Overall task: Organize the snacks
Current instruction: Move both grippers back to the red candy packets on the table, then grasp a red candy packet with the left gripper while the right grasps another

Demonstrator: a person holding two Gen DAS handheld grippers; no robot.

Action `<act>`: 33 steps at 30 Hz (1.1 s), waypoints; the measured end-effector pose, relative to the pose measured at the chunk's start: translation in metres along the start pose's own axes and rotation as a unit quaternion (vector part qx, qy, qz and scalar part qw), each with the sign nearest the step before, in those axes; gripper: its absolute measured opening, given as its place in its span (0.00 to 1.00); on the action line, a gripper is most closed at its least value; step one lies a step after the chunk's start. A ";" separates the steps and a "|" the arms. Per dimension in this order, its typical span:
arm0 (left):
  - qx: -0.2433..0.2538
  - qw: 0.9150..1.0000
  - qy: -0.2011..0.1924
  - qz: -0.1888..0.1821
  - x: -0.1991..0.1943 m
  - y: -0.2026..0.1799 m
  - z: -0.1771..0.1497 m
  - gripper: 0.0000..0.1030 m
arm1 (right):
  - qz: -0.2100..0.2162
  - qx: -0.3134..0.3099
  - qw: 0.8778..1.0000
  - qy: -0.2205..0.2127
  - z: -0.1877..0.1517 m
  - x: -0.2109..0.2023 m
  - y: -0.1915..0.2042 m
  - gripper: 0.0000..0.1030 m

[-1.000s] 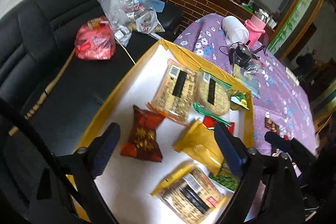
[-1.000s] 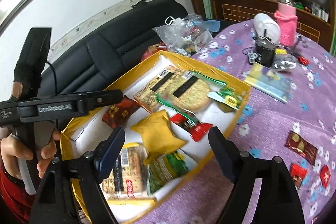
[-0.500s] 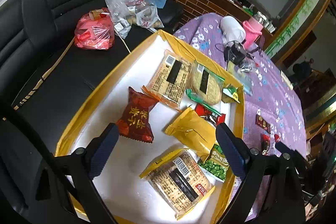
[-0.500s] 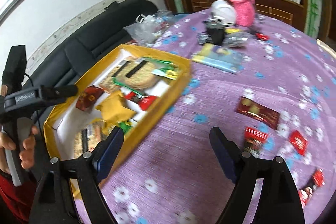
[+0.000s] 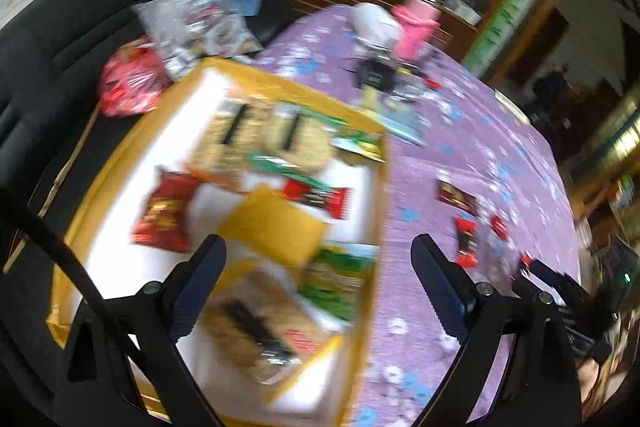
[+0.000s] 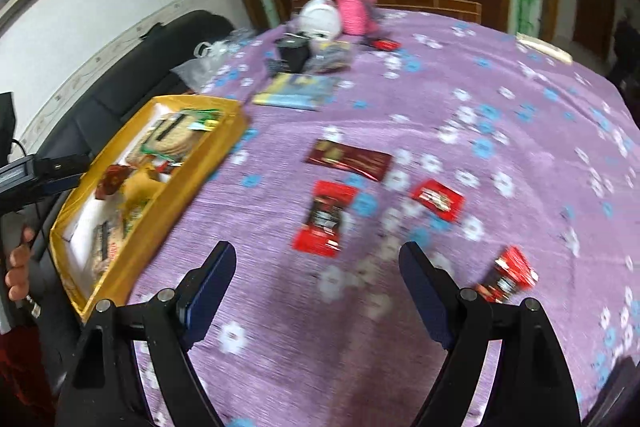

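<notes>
Both the left tool [image 5: 316, 259] and right tool [image 6: 316, 265] gape wide, empty, above the purple flowered counter [image 6: 500, 131]; 4 red foil snack packets [image 6: 326, 221] lie beside the yellow cardboard box [image 6: 160, 203]

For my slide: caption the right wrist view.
Open right gripper above red snack packets on purple floral tablecloth, beside yellow snack box.

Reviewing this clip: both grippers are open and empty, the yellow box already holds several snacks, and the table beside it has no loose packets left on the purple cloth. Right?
Not quite. The right wrist view shows loose packets on the purple cloth, such as a red packet ahead of the right gripper. The rest holds: the left gripper is open too, and the yellow box holds snacks.
</notes>
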State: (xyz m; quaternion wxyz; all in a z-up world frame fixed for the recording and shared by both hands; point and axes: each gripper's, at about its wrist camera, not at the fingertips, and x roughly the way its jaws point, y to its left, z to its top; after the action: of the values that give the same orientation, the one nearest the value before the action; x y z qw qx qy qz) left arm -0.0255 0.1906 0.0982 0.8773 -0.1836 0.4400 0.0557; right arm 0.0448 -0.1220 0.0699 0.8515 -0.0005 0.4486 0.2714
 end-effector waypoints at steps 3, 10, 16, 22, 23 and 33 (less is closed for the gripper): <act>0.039 0.999 0.008 -0.016 0.004 -0.032 -0.001 0.91 | -0.015 0.019 1.000 0.001 -0.004 -0.004 -0.015 0.81; 0.107 0.993 0.027 -0.044 0.018 -0.095 -0.008 0.91 | -0.049 0.045 0.998 -0.007 -0.010 -0.017 -0.041 0.81; 0.138 0.988 0.048 -0.052 0.037 -0.133 -0.015 0.91 | -0.079 0.060 0.995 -0.015 -0.013 -0.023 -0.057 0.81; 0.166 0.983 0.063 -0.049 0.058 -0.162 -0.022 0.91 | -0.095 0.078 0.992 -0.017 -0.015 -0.025 -0.070 0.81; 0.168 0.982 0.066 -0.048 0.061 -0.165 -0.022 0.91 | -0.096 0.081 0.992 -0.016 -0.015 -0.025 -0.072 0.81; 0.166 0.981 0.081 -0.050 0.093 -0.187 -0.017 0.78 | -0.072 0.148 0.986 -0.010 -0.019 -0.024 -0.100 0.58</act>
State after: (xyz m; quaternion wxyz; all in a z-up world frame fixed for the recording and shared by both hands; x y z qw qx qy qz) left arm 0.0663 0.0051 0.0660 0.8588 -0.0605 0.5029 -0.0770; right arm 0.0658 -0.2229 0.0532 0.8641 0.0963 0.4738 0.1397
